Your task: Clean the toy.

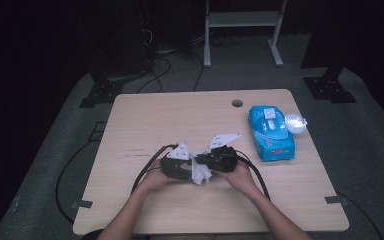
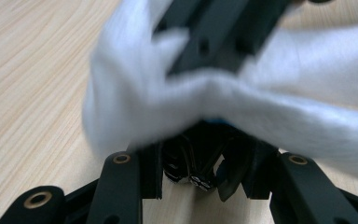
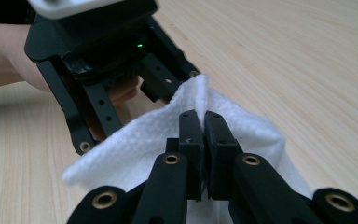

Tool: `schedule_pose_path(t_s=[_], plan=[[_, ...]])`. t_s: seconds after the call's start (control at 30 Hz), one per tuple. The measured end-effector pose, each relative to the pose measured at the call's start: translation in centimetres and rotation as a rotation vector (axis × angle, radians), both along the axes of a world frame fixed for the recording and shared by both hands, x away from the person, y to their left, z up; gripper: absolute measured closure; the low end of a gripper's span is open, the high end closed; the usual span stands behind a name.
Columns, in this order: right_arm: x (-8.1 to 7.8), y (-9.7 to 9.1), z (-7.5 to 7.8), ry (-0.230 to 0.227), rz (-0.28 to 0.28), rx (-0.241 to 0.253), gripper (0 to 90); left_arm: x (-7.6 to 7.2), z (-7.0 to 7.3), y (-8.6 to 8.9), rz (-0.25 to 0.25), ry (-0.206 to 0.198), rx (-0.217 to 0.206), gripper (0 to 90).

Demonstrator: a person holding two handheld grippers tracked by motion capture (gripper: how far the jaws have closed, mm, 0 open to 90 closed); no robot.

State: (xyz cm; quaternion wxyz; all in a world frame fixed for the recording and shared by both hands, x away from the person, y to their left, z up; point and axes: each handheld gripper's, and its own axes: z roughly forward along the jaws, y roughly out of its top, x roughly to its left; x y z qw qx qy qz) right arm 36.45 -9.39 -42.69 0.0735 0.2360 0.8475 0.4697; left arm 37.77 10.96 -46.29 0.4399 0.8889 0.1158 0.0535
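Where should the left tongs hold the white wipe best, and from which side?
On the loose edge of the white wipe that hangs free beside the right tongs, probably coming from the opposite side. Those tongs already pinch a raised fold, so the free flap is open.

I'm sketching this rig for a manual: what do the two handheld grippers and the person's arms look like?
Both the left gripper and the right gripper are black, each topped by a grey three-cornered plate and trailing a black cable. Their jaws are flat black bars on links with brass-ringed pivots. A small green light glows on the left one. The forearms are bare, with no sleeves in view.
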Motion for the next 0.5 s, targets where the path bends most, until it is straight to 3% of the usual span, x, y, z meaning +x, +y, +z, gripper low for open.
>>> schedule_pose_path(t_s=[0.13,0.27,0.37,0.5], plan=[[0.1,0.0,-0.2,0.004,-0.003,0.005,85.9,0.0,0.0,0.3,0.0,-0.001,-0.002,58.0],[0.4,-1.8,0.0,-0.023,-0.056,-0.031,85.9,0.1,0.0,0.2,0.005,0.003,0.001,58.1],[0.8,-3.0,-0.1,-0.008,-0.084,-0.015,85.9,0.1,0.0,0.2,0.004,-0.003,0.005,58.1],[0.5,-2.5,-0.2,0.014,-0.056,0.012,85.8,0.1,-0.1,0.2,0.013,0.009,-0.007,58.0]])
